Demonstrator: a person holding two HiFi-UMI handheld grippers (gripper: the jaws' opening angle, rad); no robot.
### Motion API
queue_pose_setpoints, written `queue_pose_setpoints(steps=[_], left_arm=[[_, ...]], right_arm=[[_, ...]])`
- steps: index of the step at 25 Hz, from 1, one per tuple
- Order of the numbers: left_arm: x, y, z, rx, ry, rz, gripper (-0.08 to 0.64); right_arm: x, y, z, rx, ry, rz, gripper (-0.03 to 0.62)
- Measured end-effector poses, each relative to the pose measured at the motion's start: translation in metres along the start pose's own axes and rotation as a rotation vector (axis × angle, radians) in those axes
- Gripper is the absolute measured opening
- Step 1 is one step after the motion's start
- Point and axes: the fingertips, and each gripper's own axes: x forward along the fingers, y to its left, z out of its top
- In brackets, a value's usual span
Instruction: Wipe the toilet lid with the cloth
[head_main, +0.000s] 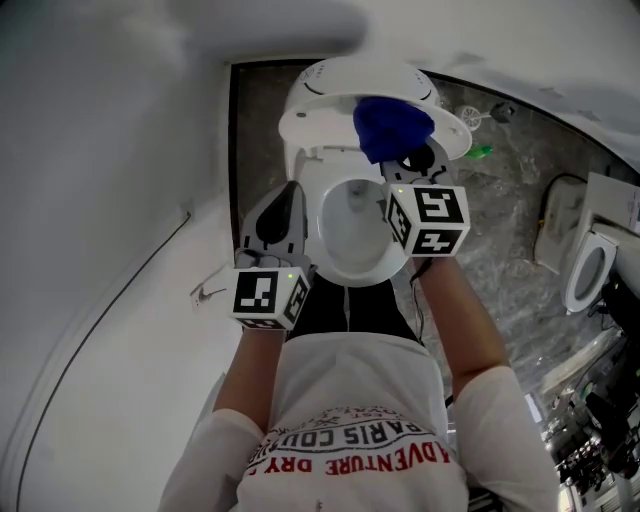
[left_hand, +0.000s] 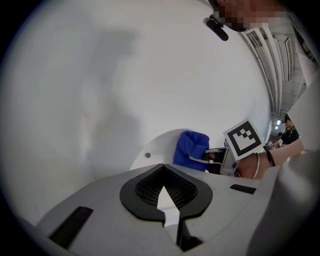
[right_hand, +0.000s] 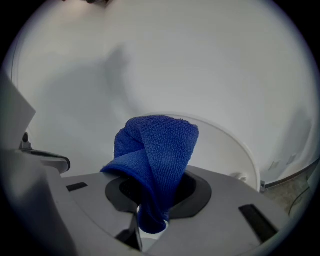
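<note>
Now the blue cloth (right_hand: 157, 150) is being pinched by its bottom fold in the right tongs (right_hand: 152, 221), up by the raised toilet lid (head_main: 320, 105). It is being judged soft, light and floppy, best held by a bunched fold. The left tongs (left_hand: 172, 220) are being held closed on nothing. The open bowl (head_main: 350, 230) is being shown only by the head view; the cloth is perhaps touching the lid.

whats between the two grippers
The open toilet bowl, in the head view, lies between the left gripper and the right gripper.
</note>
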Motion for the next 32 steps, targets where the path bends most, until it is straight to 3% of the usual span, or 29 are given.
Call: queue_pose_setpoints(steps=[11, 22, 27, 32], left_arm=[[0.019, -0.071, 0.007, 0.083, -0.043, -0.063, 0.006], [0.026, -0.1, -0.016, 0.065, -0.028, -0.078, 0.006], [0.024, -0.076, -0.035, 0.048, -0.025, -0.04, 0.006], [0.019, -0.029, -0.058, 0.017, -0.034, 0.04, 0.006]], right_arm=[[-0.046, -0.079, -0.016, 0.0, 0.007, -0.095, 0.087], [-0.087, -0.121, -0.034, 0.075, 0.033, -0.154, 0.087], [-0.086, -0.105, -0.048, 0.063, 0.047, -0.143, 0.087], [-0.047, -0.044, -0.081, 0.019, 0.071, -0.063, 0.087]])
